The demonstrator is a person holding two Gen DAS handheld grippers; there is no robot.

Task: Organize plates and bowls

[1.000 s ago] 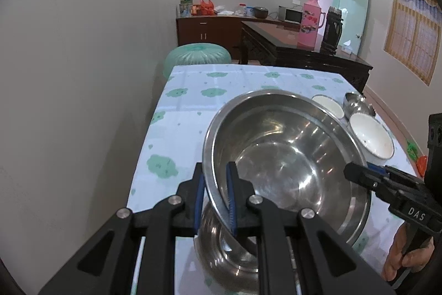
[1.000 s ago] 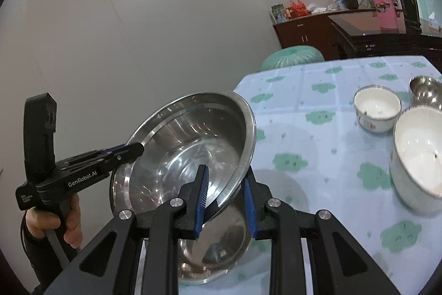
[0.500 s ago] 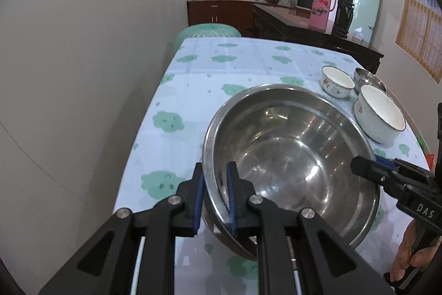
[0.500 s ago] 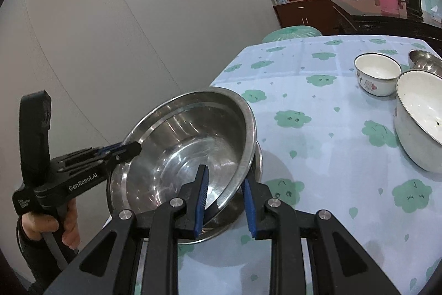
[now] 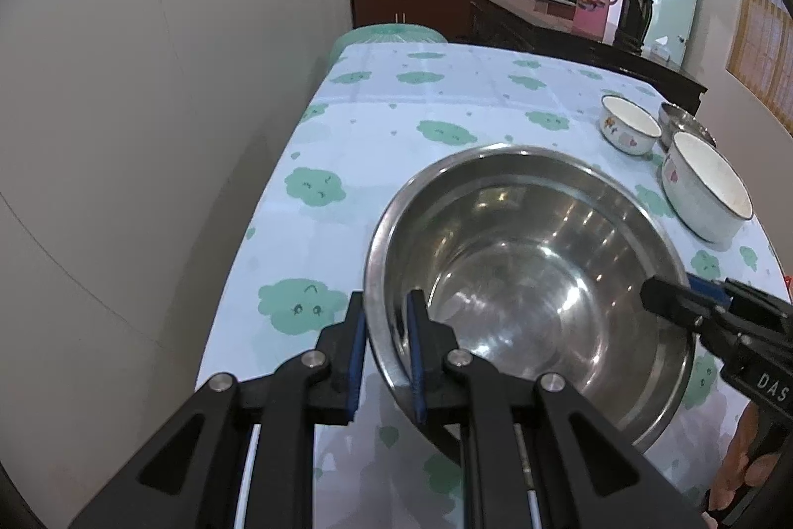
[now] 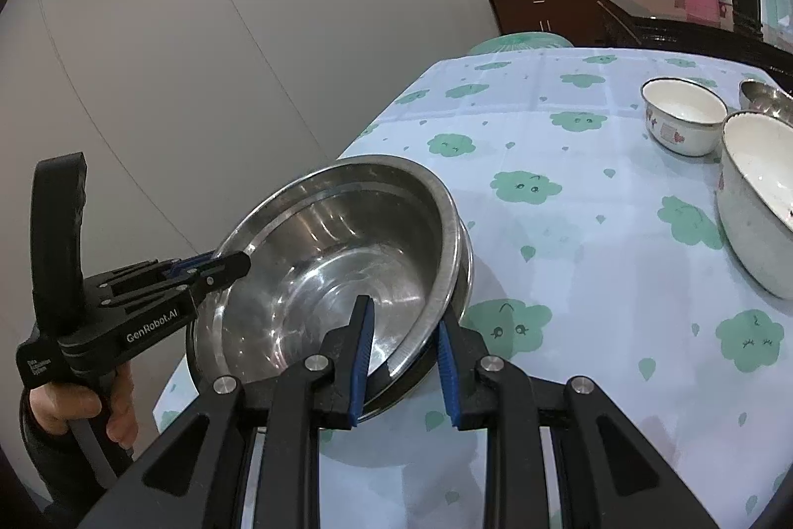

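Observation:
A large steel bowl (image 5: 530, 281) (image 6: 322, 261) is held by its rim from two sides. My left gripper (image 5: 385, 298) is shut on the near-left rim, one pad inside and one outside. My right gripper (image 6: 404, 316) is shut on the opposite rim and shows in the left wrist view (image 5: 679, 293). In the right wrist view the left gripper (image 6: 233, 264) shows with a hand on its handle. The bowl rests, slightly tilted, in a second steel bowl (image 6: 467, 251) on the table, of which only the rim shows.
The table's cloud-print cloth (image 5: 436, 92) runs along a wall on the left. At the right stand a small white enamel bowl (image 5: 629, 125), a larger white one (image 5: 708, 187) and a small steel bowl (image 5: 686, 122). Beyond the far end stands a green stool (image 5: 386, 35).
Both grippers have come down with the large steel bowl. It hung tilted above the lower bowl and now sits nested in it, close to level.

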